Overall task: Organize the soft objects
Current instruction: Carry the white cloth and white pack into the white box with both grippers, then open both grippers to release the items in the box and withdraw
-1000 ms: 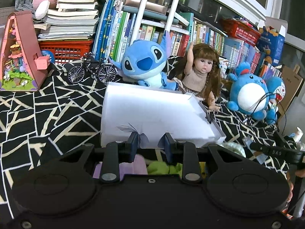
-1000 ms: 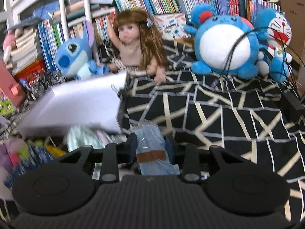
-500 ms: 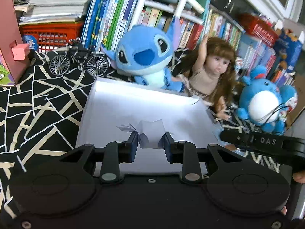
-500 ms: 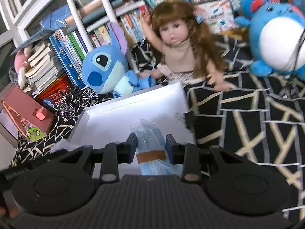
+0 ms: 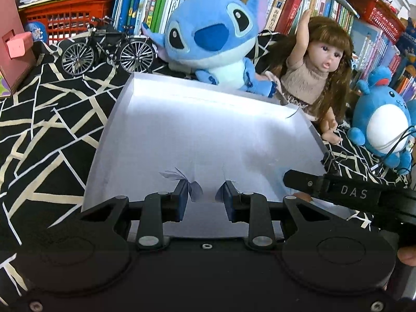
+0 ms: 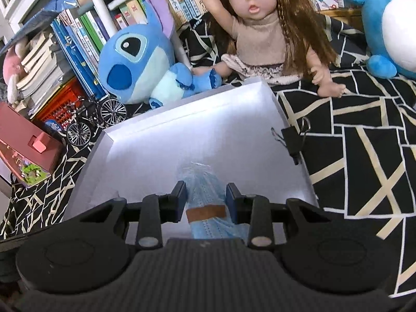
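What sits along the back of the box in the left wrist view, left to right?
Model bicycle → blue alien plush → long-haired doll → round blue-and-white plush.

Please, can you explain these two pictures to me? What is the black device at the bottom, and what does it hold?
No robot here: a person carries a hand-held claw in each hand, each with a camera looking along its fingers. The left claw pinches something white and thin, perhaps a clear packet; the right claw grips a wrapped stack of blue face masks. Both are above an empty white box on a black patterned cloth. Behind it sit a blue plush and a doll.
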